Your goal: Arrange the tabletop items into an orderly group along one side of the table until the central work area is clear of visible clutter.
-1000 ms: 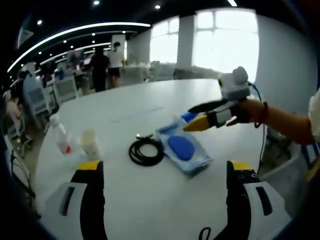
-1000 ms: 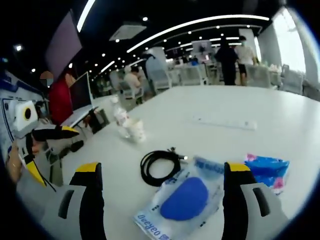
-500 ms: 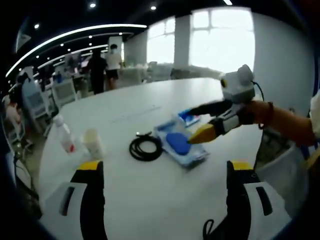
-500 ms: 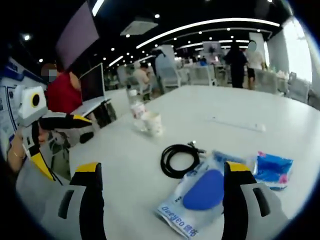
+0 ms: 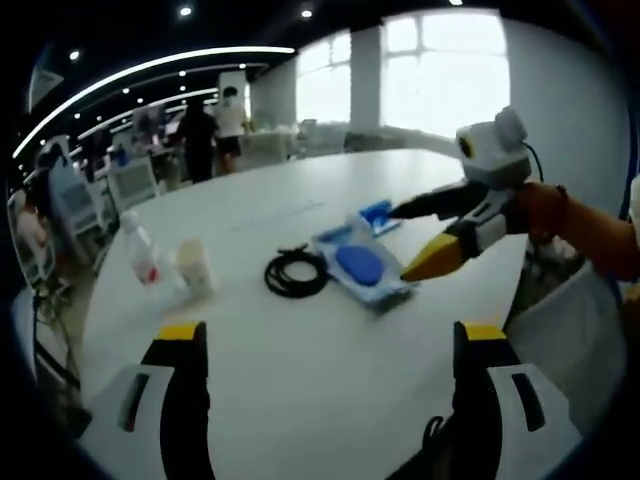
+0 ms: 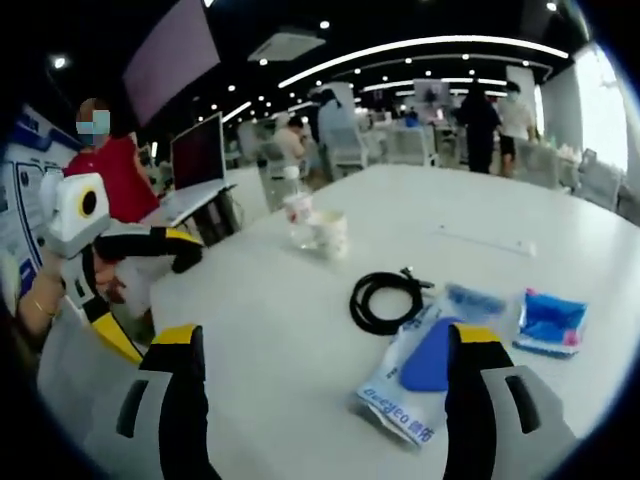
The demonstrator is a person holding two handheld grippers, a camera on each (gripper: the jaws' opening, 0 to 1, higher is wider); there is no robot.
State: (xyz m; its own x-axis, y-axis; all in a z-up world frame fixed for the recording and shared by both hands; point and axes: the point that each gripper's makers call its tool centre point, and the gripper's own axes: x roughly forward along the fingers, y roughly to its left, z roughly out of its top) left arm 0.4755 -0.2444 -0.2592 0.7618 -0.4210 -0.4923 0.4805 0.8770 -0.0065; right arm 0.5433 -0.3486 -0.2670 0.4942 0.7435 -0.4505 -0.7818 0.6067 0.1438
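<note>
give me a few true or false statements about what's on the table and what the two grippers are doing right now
1. The black cable lies coiled on the white table. True.
2. The right gripper is clamped on the bottle. False: it is open, empty, near the clear packet with the blue pad.
3. A cup stands beside the bottle. True.
4. The left gripper holds the cable. False: it is open and empty, away from it.
5. The small blue packet lies on the cable. False: it lies apart, past the clear packet.

On the white table (image 5: 300, 380): a coiled black cable (image 5: 296, 273), right of it a clear packet with a blue pad (image 5: 360, 267), a small blue packet (image 5: 377, 214) beyond; left, a bottle (image 5: 141, 255) beside a cup (image 5: 196, 268).
</note>
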